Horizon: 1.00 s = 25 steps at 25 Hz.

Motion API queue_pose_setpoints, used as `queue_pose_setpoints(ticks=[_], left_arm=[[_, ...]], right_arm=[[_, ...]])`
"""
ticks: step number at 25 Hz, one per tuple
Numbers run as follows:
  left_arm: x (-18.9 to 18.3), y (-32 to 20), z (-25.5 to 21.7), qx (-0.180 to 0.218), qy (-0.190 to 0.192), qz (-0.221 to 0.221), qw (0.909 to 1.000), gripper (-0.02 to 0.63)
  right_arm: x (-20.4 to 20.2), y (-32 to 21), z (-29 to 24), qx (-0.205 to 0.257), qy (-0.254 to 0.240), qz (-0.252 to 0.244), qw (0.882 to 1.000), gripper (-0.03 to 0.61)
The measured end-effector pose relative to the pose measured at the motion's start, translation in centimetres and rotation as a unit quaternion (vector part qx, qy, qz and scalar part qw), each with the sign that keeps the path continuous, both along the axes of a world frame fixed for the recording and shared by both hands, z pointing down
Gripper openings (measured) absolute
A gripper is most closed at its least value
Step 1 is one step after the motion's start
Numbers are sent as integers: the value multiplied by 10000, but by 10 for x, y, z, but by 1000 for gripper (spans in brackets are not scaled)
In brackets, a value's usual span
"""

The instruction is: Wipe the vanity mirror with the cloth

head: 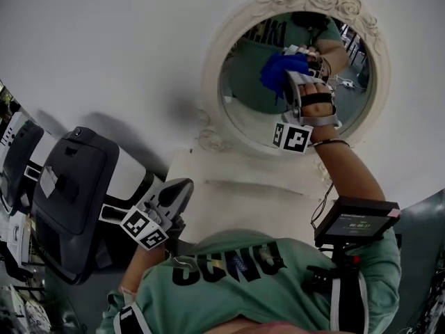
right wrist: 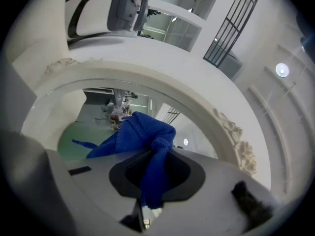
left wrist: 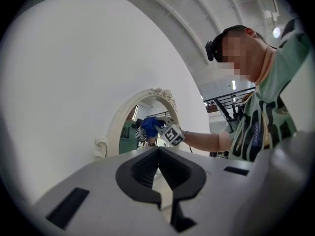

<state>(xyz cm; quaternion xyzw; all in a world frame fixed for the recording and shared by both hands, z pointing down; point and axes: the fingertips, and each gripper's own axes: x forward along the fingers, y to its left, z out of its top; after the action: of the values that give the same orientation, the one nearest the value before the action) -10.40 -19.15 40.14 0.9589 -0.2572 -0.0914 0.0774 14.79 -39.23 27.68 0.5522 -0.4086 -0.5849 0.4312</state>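
The oval vanity mirror (head: 233, 89) has an ornate white frame and stands against a white wall. My right gripper (head: 295, 65) is raised in front of the glass, shut on a bunched blue cloth (head: 278, 72) that rests on or just off the upper glass. In the right gripper view the cloth (right wrist: 142, 132) spills out from between the jaws of the right gripper (right wrist: 153, 168), with the mirror frame (right wrist: 197, 107) arching above. My left gripper (head: 177, 190) hangs low at the left, shut and empty. In its view the left gripper (left wrist: 158, 151) points toward the mirror (left wrist: 129, 124) and the cloth (left wrist: 149, 126).
A black and white office chair (head: 66, 186) stands at the left, close to the left gripper. The white vanity top (head: 229, 186) lies under the mirror. A small screen unit (head: 358, 221) sits by my right forearm. White wall (head: 104, 40) fills the upper left.
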Motion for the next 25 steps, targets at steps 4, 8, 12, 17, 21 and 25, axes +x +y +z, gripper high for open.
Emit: queue_pose_setpoints(ticks=[4,8,12,17,21,25], left_arm=[[0,-10,19,-294,-96,-45,9995,9],[-6,-4,38,-650,-347,-61,9973,9],[-14,-5,54,-826,-509,-101,9952,9],[-21,-4,67,-939,-551,-158,9939,9],[-12,-2,59,-781,-456,-15,9959,9],[-10,2,40,-541,-271,10,9982,9]], right_arm=[[-15,-8,130,-718,95,-231,9971,49],[-34,-5,286,-2046,71,-294,9784,49],[-37,-6,363,-2615,-40,-208,9650,49],[-40,-10,356,-2584,-301,-269,9652,49],[-43,-9,353,-2948,-472,-326,9538,49],[-47,6,313,-2959,-404,-557,9527,51]])
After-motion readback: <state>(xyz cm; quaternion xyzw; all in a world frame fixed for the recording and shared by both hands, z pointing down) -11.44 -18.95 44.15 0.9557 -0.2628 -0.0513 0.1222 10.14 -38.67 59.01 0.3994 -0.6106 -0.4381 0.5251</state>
